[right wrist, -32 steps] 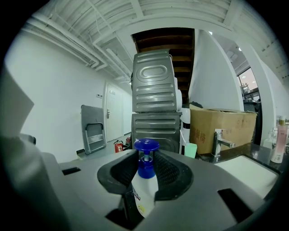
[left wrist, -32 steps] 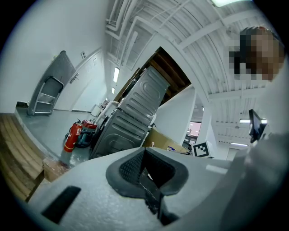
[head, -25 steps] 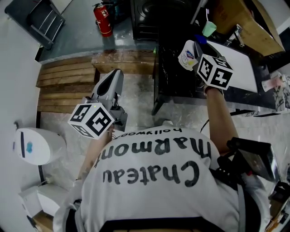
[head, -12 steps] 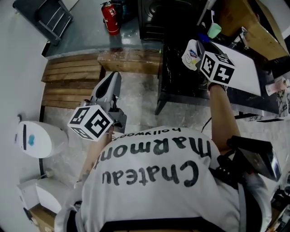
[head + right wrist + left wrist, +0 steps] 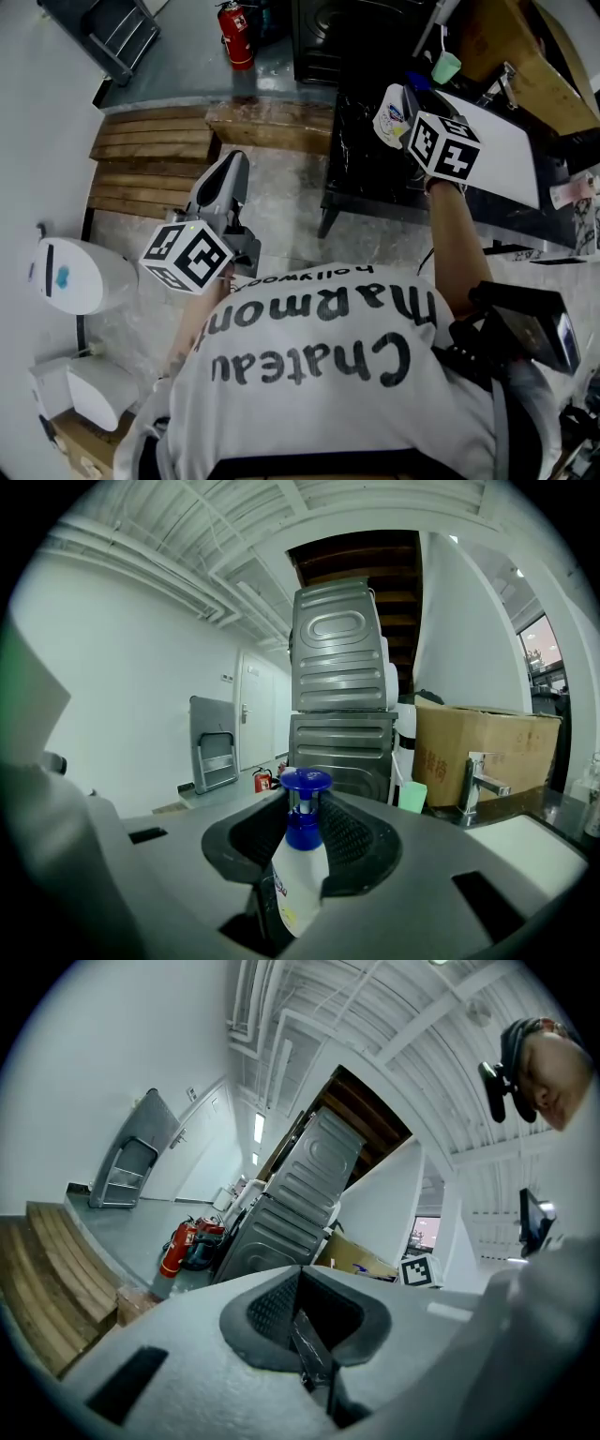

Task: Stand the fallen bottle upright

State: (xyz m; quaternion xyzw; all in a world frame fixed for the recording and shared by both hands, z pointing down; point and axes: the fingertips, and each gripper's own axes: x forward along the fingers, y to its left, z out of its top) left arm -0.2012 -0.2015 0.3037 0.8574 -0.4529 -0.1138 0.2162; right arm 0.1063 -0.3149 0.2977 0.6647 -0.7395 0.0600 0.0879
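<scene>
Head view, steeply down over a white printed T-shirt (image 5: 309, 366). From the left: pale wooden slatted step (image 5: 141, 173), red fire extinguisher (image 5: 236, 36) beyond it, then glossy black countertop (image 5: 361, 164), with a brown cardboard box (image 5: 483, 37) at far right.

Next, the left gripper (image 5: 234, 164). Little changed since a second ago, only a slight sideways drift. Hangs over the pale marbled floor (image 5: 286, 211) beside the step, well apart from the countertop. Points level, away from the body. Jaws pressed together, nothing between them. Takes no part in the work.

Further right, the right gripper (image 5: 405, 111). Unchanged over the last second: same place above the countertop, same jaw width, only a small shift of the camera's framing. Reaches forward on an outstretched forearm (image 5: 450, 225), pointing nearly level and dipped a little. Pinches a white plastic pump bottle with a blue top (image 5: 387, 117) by its body, one pad on either side.

Right gripper view: bottle upright between the jaws, blue pump uppermost, label towards the left jaw.

Judged from this stillness: bottle already raised from its side and held steady, with the setting down and the release not yet done. Cannot tell whether the base touches the countertop, since the base sits out of sight in both views.
</scene>
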